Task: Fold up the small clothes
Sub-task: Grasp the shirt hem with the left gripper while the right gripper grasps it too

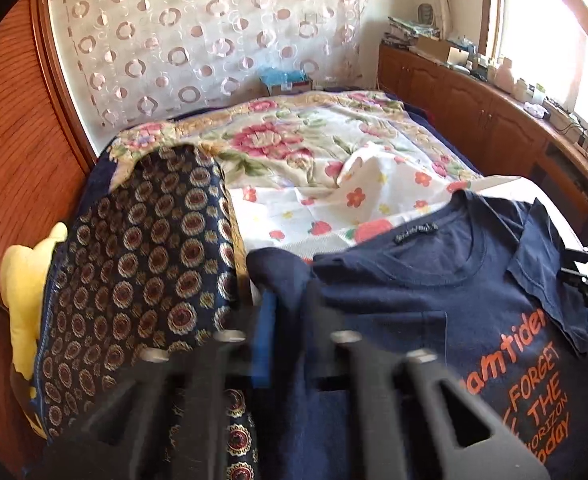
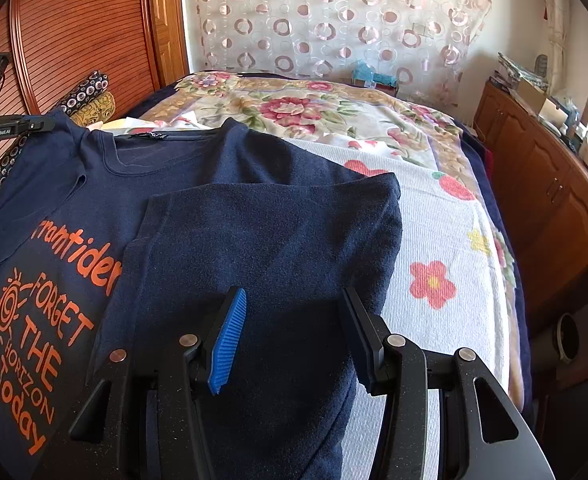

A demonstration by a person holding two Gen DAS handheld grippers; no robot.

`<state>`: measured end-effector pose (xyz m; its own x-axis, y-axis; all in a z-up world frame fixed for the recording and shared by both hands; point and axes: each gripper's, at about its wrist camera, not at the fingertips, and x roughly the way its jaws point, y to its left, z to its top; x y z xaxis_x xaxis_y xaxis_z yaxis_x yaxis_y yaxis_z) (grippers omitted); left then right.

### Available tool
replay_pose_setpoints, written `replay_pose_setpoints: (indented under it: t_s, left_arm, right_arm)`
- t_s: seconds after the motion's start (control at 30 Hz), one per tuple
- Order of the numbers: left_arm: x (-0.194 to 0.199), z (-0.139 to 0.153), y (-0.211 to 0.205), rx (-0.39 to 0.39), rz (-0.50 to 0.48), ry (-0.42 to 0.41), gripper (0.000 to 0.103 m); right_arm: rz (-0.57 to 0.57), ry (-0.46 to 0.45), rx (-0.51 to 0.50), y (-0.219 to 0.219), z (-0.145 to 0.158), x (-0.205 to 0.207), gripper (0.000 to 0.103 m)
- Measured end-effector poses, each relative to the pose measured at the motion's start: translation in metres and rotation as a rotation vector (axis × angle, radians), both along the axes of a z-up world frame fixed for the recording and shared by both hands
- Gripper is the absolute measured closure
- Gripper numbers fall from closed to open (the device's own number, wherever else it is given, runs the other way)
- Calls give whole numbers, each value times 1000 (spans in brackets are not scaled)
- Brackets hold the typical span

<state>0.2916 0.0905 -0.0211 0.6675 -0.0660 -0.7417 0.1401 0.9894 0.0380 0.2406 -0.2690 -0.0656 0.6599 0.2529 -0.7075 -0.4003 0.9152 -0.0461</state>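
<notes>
Two tools work one navy T-shirt [image 2: 73,184], which lies print-up on the bed [image 2: 434,248], collar away from the cameras, long axis running straight ahead of them. Its right side is already folded over the chest, and the right tool [image 2: 294,336] hovers just above that flap, jaws wide apart, holding nothing. Over on the other edge, the left tool [image 1: 289,316] pinches the left sleeve [image 1: 271,268] between closed jaws, so it looks the nearer one for folding that side inward.
</notes>
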Motion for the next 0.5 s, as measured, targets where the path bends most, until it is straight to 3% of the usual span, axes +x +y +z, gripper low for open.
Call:
replay_pose_setpoints:
  t_s: [0.2,0.33,0.5]
  left_arm:
    - [-17,35,17,-9,63,-141,97]
    - [-23,44,29,-33,64,-159,97]
    - [-29,44,31,-54,46,-169,97]
  right_arm:
    - [13,10,30,-6,4,1,53]
    - [-19,-25,22,-18,16,11,53]
    - [-53,28,57,-34,17,50,53]
